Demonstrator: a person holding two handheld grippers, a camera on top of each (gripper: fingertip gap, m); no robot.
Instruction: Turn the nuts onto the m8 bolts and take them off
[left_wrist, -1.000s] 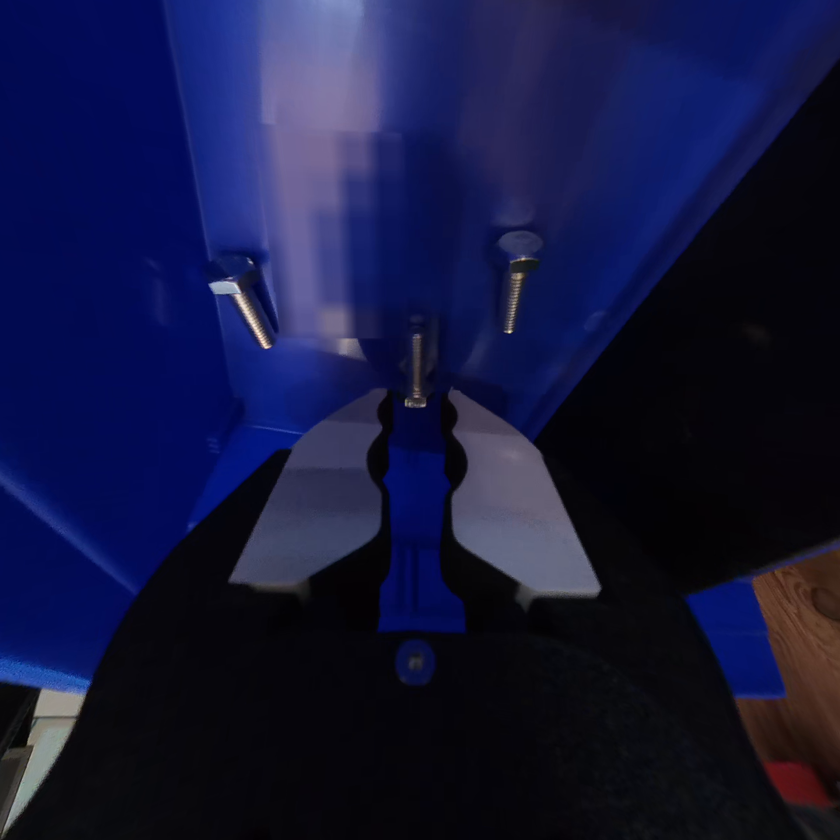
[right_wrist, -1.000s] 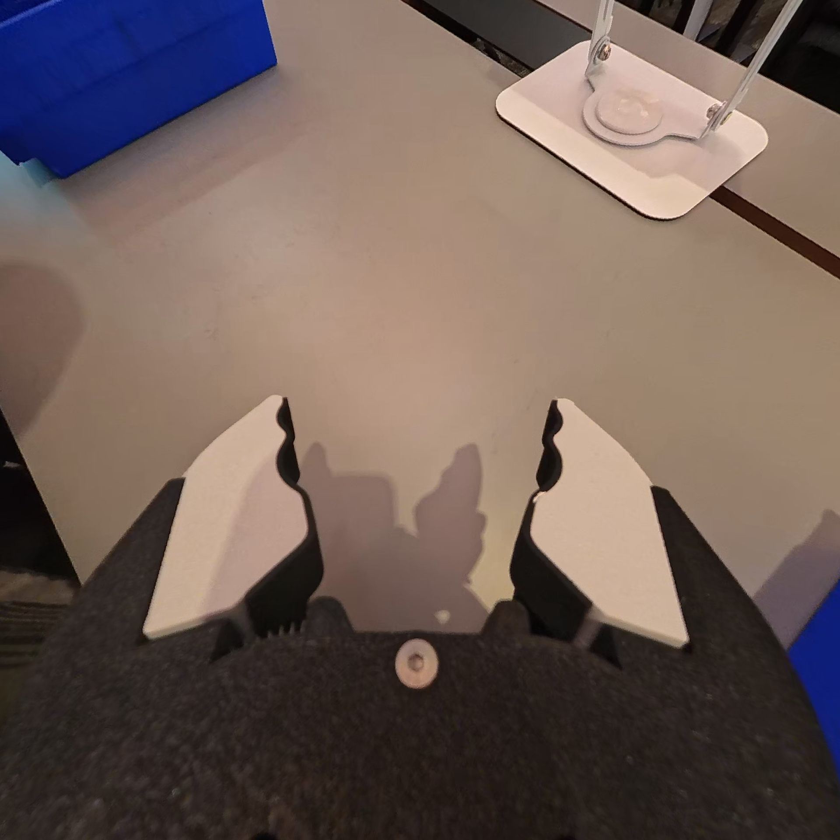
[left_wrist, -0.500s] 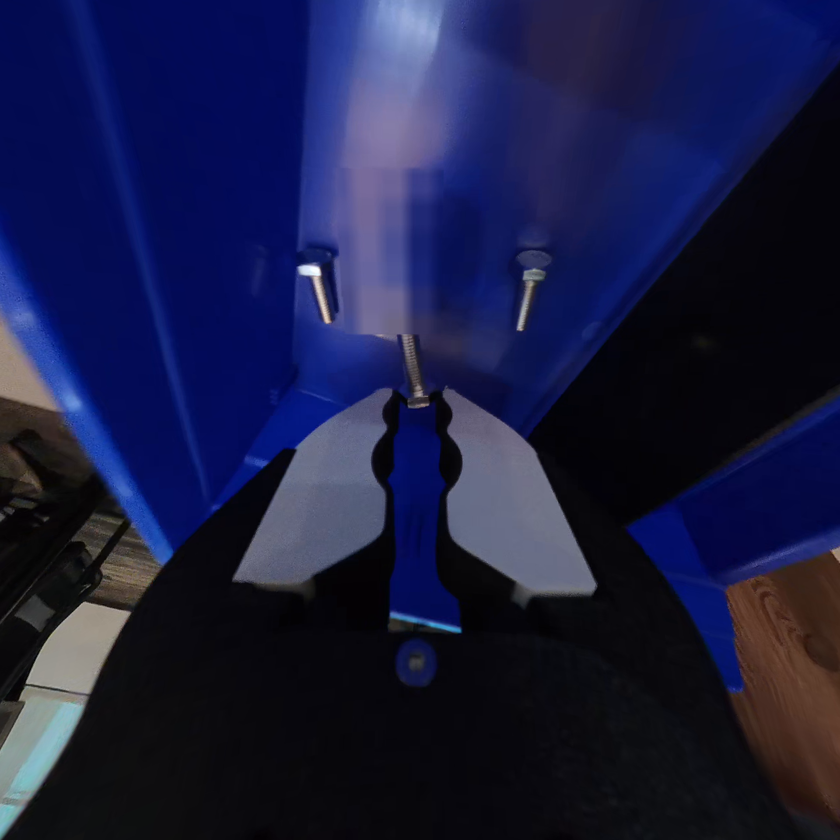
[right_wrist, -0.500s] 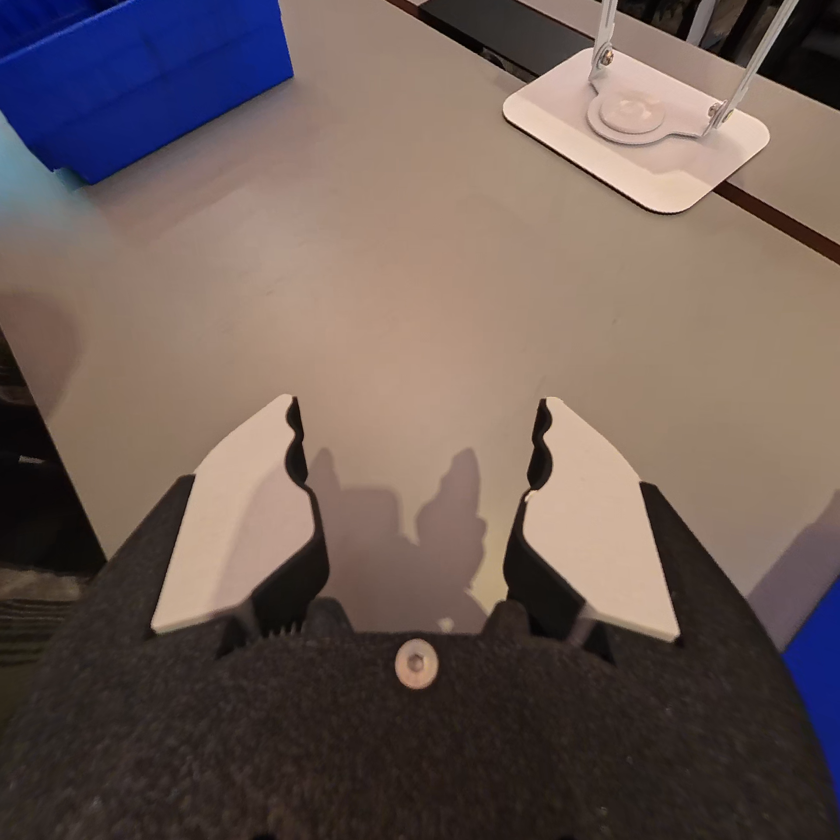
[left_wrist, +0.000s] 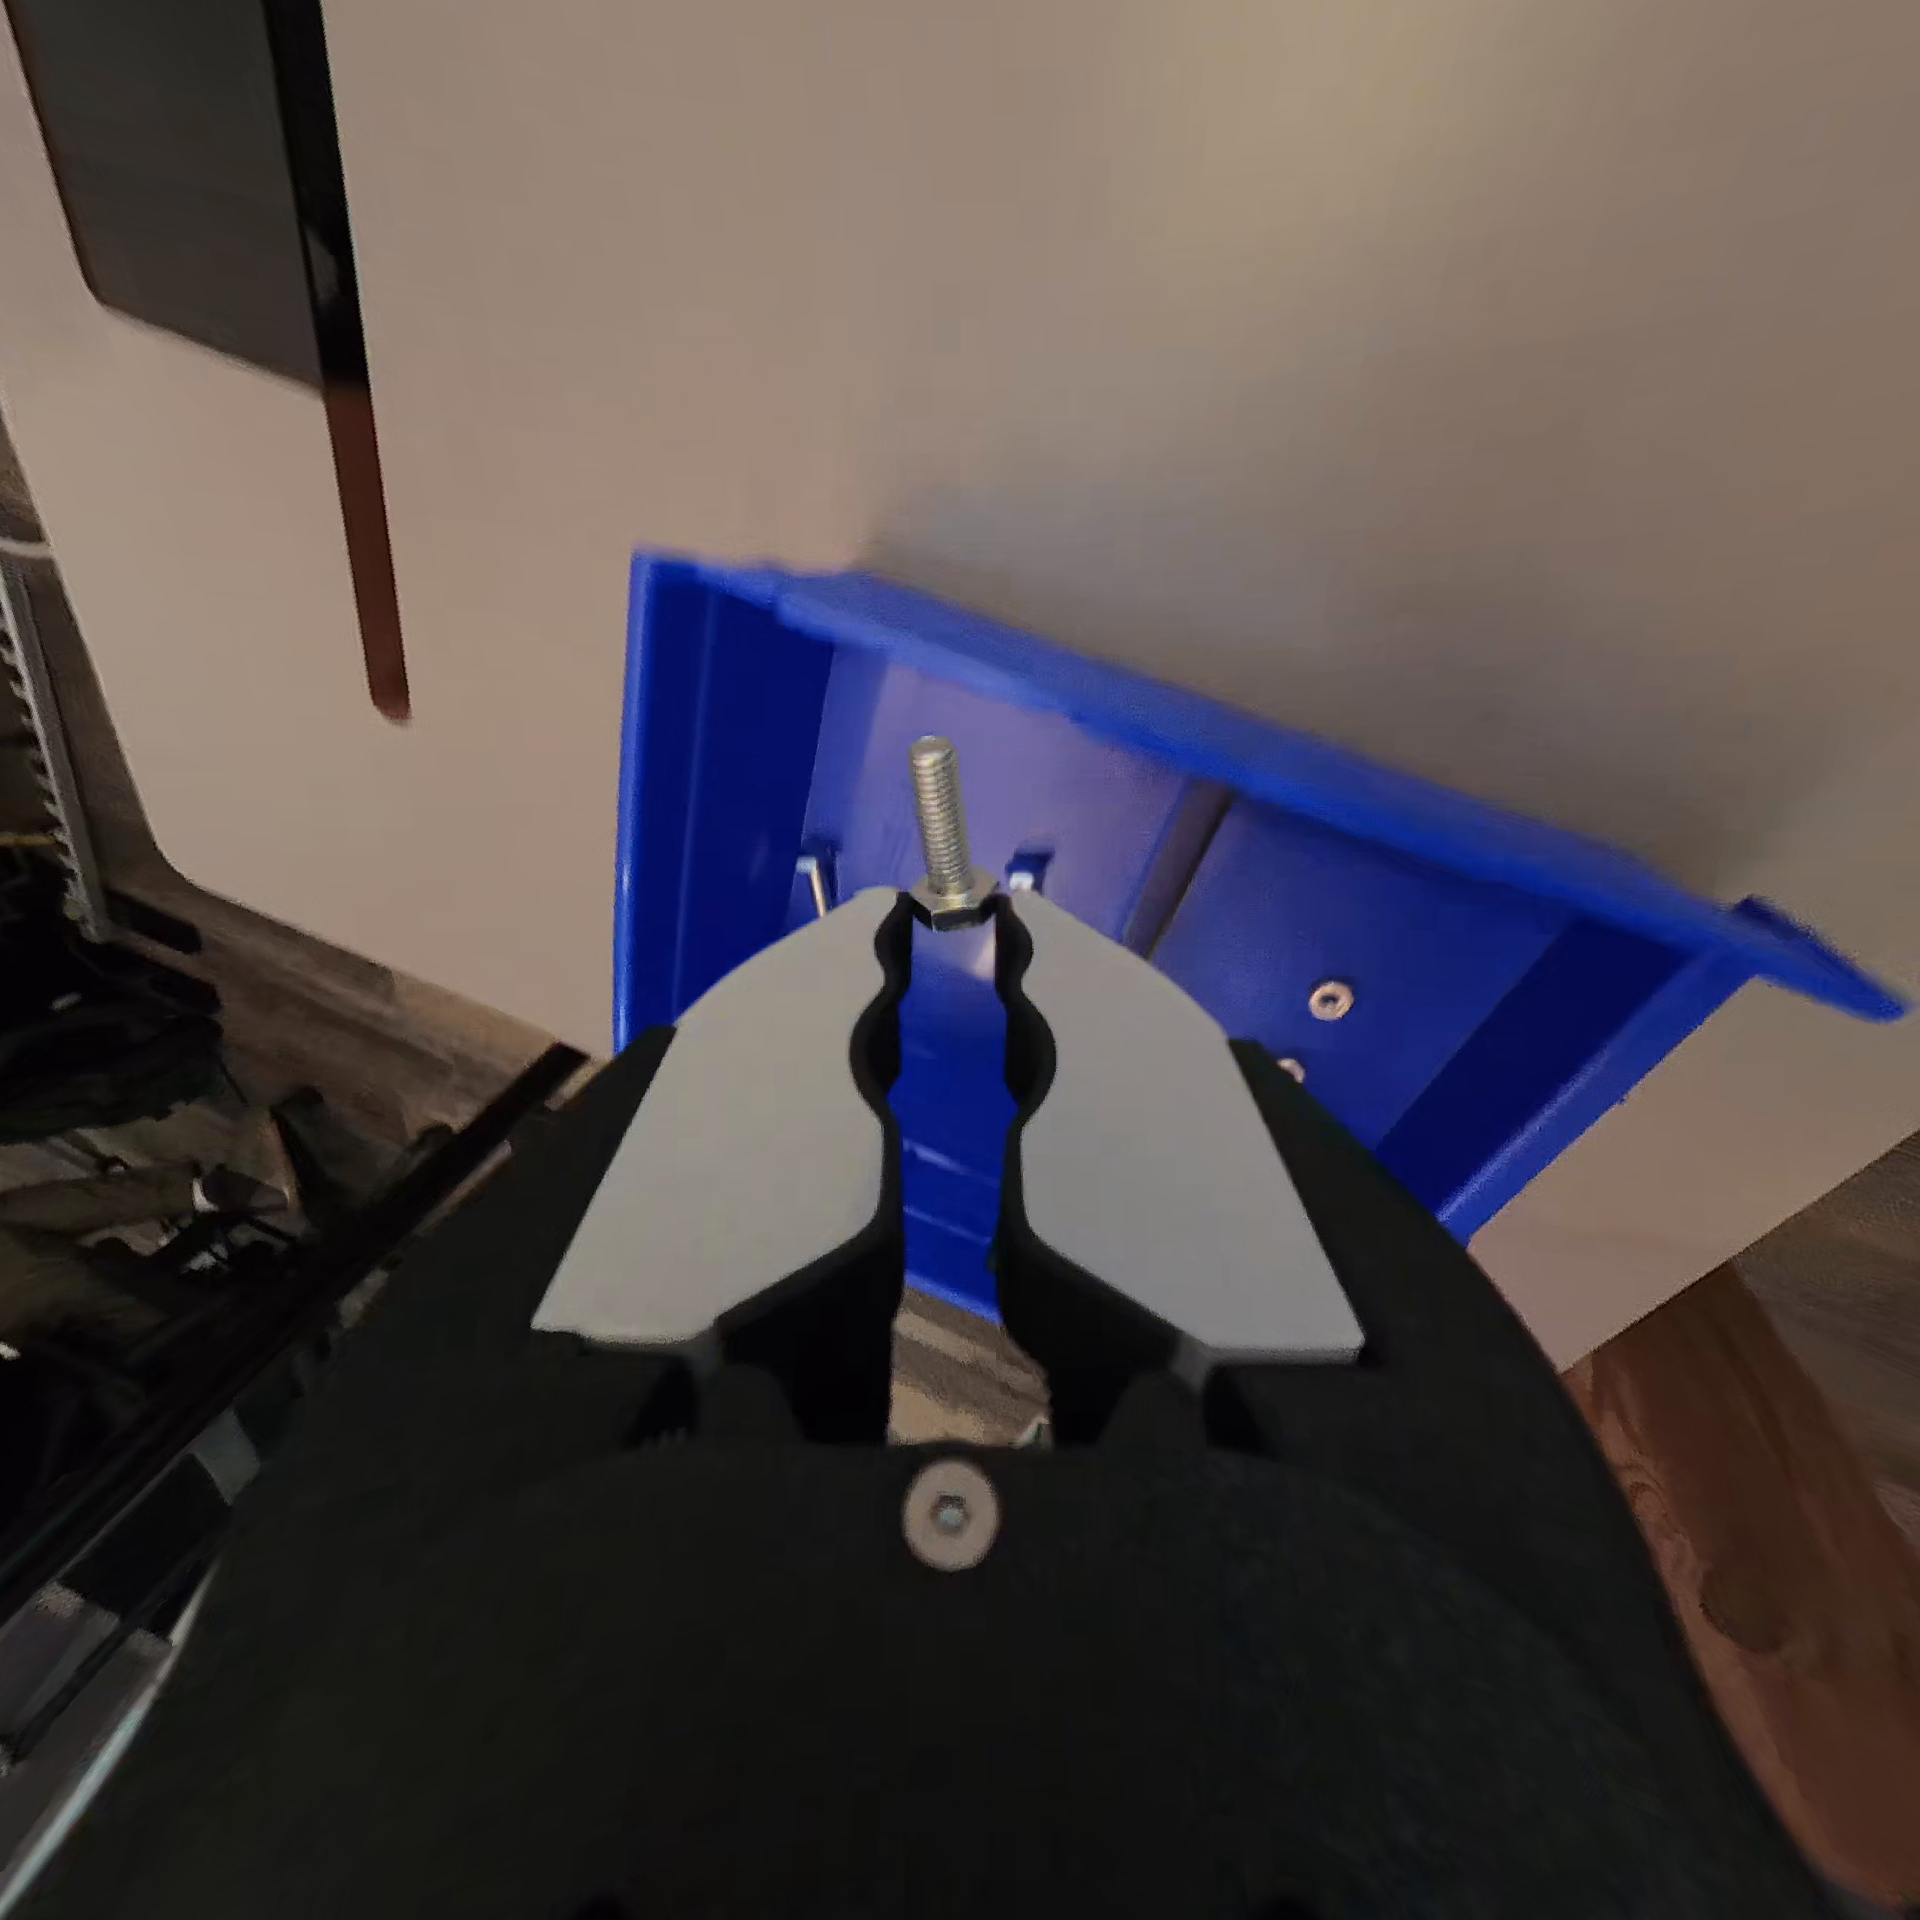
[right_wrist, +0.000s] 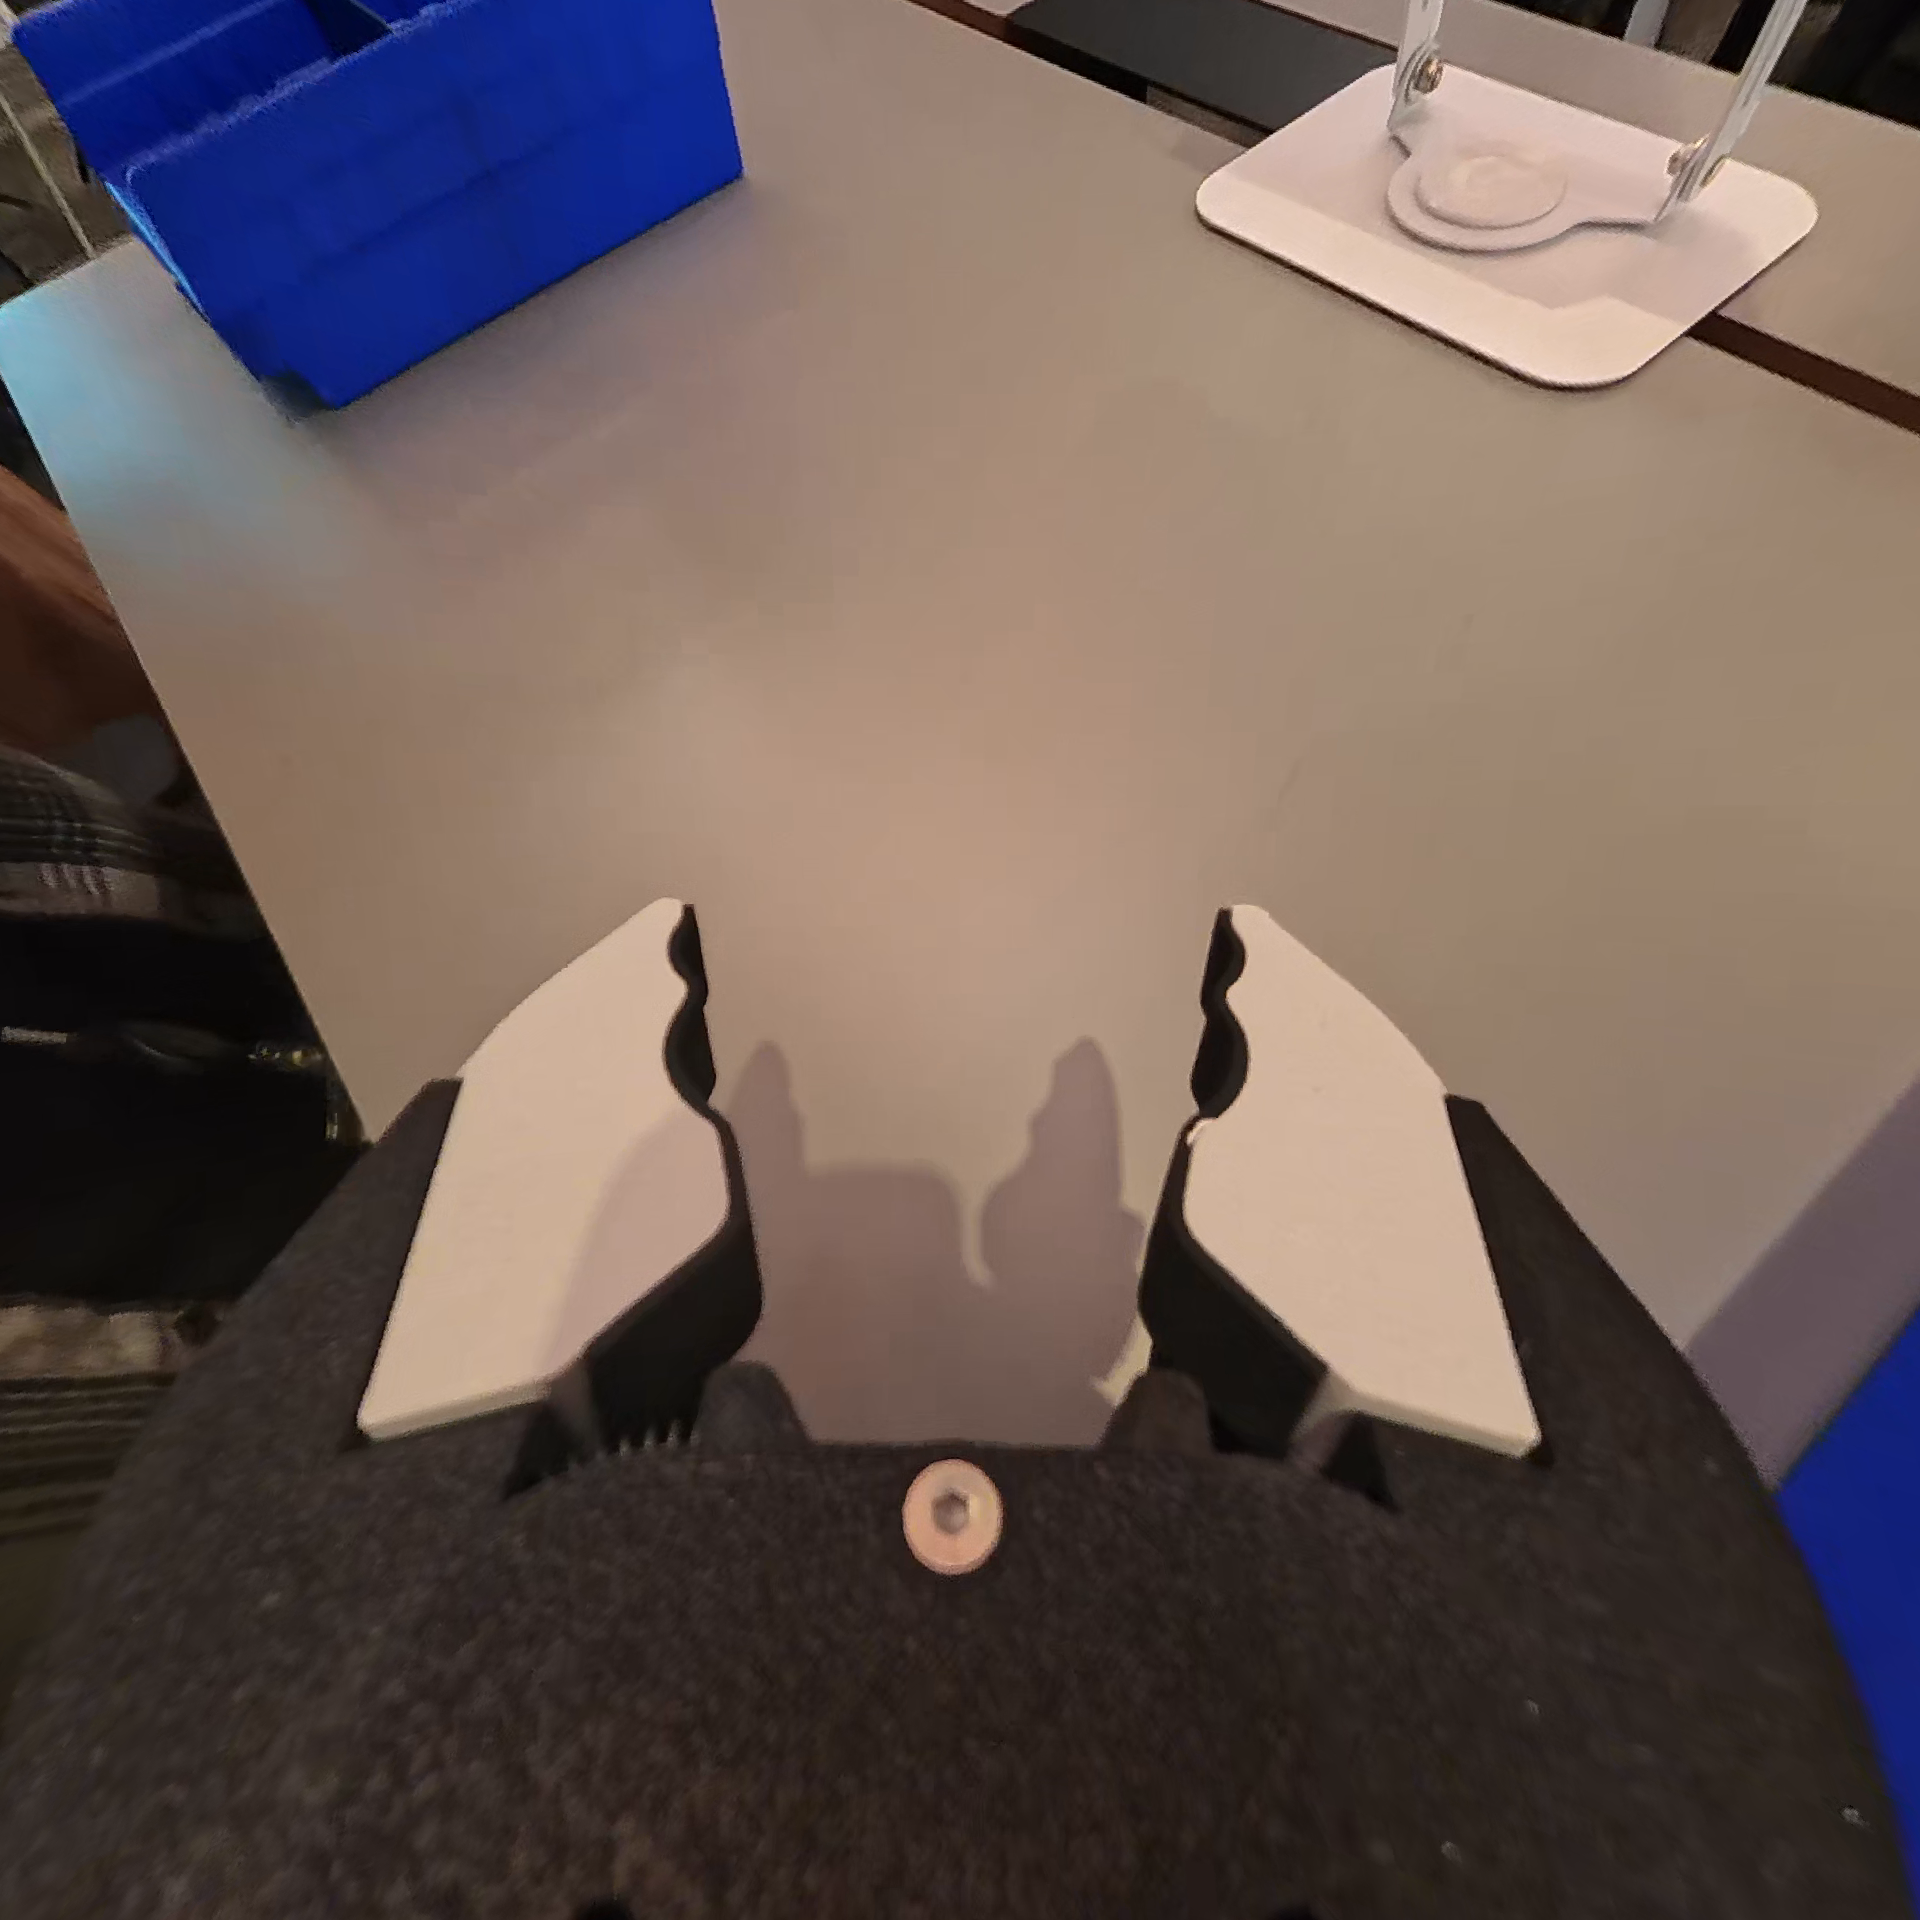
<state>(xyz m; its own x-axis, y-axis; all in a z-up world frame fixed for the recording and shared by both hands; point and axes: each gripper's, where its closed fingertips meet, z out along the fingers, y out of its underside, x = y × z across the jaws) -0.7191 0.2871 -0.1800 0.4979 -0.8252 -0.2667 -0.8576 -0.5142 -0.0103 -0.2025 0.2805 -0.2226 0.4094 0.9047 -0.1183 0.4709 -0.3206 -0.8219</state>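
My left gripper (left_wrist: 951, 914) is shut on the hex head of a silver bolt (left_wrist: 938, 821), whose threaded shaft points away from me. It is held above the blue divided bin (left_wrist: 1299, 769) on the grey table. Two more bolts (left_wrist: 816, 883) lie in the bin's left compartment, partly hidden by my fingers. Small nuts (left_wrist: 1330, 1001) lie in the right compartment. My right gripper (right_wrist: 951, 961) is open and empty above the bare grey table (right_wrist: 987, 623); the blue bin also shows in the right wrist view (right_wrist: 436, 197) at the far left.
A white stand base (right_wrist: 1507, 229) with metal legs sits at the table's far right. A dark flat object (left_wrist: 197, 177) lies at the far left in the left wrist view. The table edge and floor (left_wrist: 260, 1091) are at the left. A blue object (right_wrist: 1860, 1538) shows at the right edge. Left tips to right tips: about 55 cm.
My left gripper has lifted out of the blue bin with the bolt held in it, so the whole bin and table now show. My right gripper stayed open and shifted slightly over the table.
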